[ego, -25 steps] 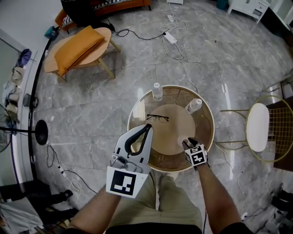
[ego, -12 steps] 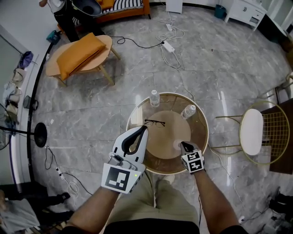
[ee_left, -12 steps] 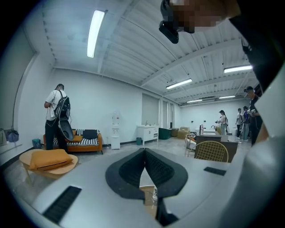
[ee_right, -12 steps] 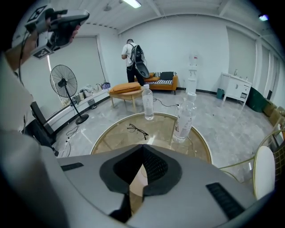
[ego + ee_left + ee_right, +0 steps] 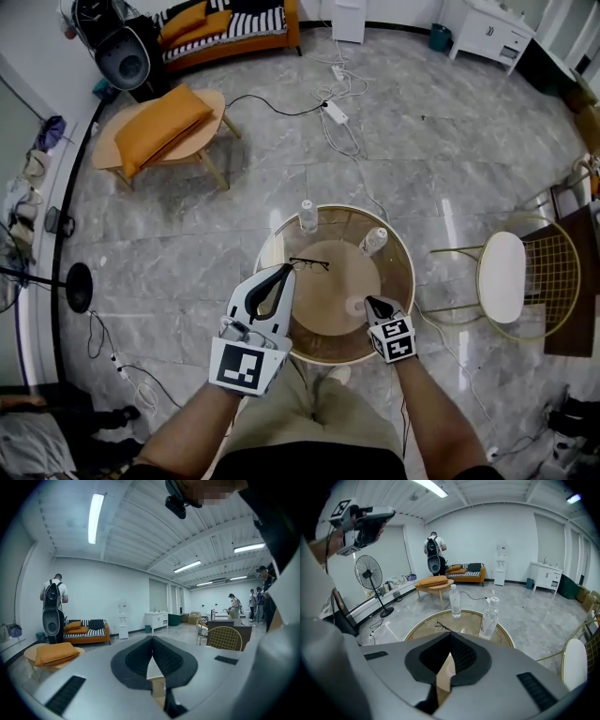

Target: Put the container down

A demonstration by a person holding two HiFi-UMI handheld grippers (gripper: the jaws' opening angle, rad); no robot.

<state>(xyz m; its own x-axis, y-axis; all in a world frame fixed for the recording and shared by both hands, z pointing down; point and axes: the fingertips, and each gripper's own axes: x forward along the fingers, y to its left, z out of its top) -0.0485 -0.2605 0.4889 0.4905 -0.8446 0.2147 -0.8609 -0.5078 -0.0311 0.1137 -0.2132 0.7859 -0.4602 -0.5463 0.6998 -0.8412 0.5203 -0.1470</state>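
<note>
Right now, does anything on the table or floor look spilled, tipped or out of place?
Nothing is spilled or tipped. Both water bottles stand upright on the glass table, with the eyeglasses lying flat. The only untidy things: loose cables sprawled across the floor beyond it, and an orange cushion on the wooden side table.

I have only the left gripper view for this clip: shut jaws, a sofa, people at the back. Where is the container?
Observer: In the head view, a small pale container sits on the round table.
Reviewer: Is the right gripper on it?
Observer: No. The right gripper is shut, with nothing between its jaws.
Reviewer: Anything else on that table?
Observer: A left bottle, a right bottle and glasses.
</note>
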